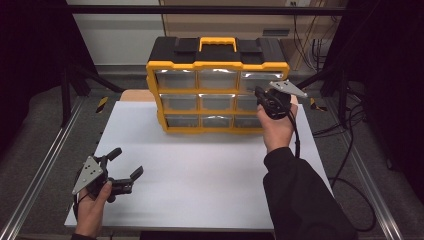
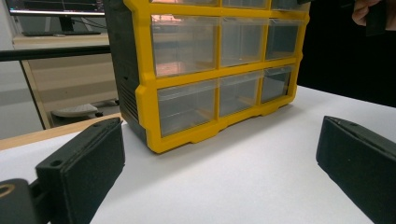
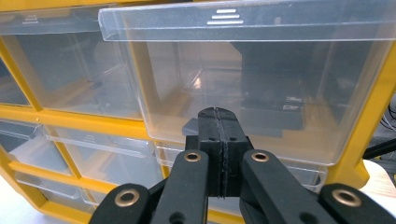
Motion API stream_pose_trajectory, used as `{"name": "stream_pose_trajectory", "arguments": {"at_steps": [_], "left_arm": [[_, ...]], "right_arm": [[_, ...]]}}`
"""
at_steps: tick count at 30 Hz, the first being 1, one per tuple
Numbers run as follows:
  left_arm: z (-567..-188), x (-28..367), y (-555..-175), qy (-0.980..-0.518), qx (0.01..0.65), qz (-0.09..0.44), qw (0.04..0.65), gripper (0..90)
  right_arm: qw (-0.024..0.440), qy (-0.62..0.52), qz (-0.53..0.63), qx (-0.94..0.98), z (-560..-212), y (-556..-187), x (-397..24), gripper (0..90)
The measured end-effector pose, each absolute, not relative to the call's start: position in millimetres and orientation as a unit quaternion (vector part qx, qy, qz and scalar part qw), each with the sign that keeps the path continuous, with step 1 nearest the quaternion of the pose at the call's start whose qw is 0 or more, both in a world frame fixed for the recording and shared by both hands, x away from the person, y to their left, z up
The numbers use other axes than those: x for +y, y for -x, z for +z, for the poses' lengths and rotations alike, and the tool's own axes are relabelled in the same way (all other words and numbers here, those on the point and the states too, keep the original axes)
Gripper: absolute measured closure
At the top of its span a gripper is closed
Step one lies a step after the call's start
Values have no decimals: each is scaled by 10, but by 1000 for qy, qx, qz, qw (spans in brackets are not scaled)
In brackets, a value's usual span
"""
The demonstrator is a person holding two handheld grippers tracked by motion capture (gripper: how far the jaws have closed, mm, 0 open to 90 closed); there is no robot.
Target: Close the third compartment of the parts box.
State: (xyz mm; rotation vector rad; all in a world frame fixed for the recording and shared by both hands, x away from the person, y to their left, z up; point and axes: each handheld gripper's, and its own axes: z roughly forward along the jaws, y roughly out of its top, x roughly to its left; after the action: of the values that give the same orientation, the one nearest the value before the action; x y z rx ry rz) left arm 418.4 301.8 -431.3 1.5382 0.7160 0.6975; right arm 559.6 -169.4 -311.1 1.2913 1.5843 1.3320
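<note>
The yellow-framed plastic organiser with clear pull-out drawers and a black top (image 1: 217,82) stands upright at the far edge of the white table surface (image 1: 210,170). The right gripper (image 1: 261,100) is up against its right column, and in the right gripper view the two black jaws are pressed flat together with nothing between them, their tips (image 3: 219,116) at the front wall of the clear top-right drawer (image 3: 261,93). That drawer sits proud of its neighbours, its lip jutting forward, so the step in hand looks like pushing it home with the closed tips.

To do that well, the push wants to go straight along the drawer's slide, square to the front face, with the tips placed near the middle of the clear wall rather than low at its bottom edge, where they may skid under it. A slow, even press should stop the drawer skewing in its yellow slot. The organiser is light and free-standing, so a hard shove could slide it back towards the table's far edge.

The left gripper (image 1: 126,165) rests low over the near left corner of the table, its jaws spread wide and holding nothing, well apart from the organiser; it could move in to brace the yellow frame
</note>
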Motion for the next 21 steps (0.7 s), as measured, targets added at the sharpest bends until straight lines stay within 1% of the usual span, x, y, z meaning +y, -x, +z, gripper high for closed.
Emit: {"name": "stream_pose_trajectory", "arguments": {"at_steps": [21], "left_arm": [[-4318, 3016, -4182, -668, 311, 302, 606, 9]], "right_arm": [[349, -490, 512, 613, -3091, -5607, -1660, 900]]}}
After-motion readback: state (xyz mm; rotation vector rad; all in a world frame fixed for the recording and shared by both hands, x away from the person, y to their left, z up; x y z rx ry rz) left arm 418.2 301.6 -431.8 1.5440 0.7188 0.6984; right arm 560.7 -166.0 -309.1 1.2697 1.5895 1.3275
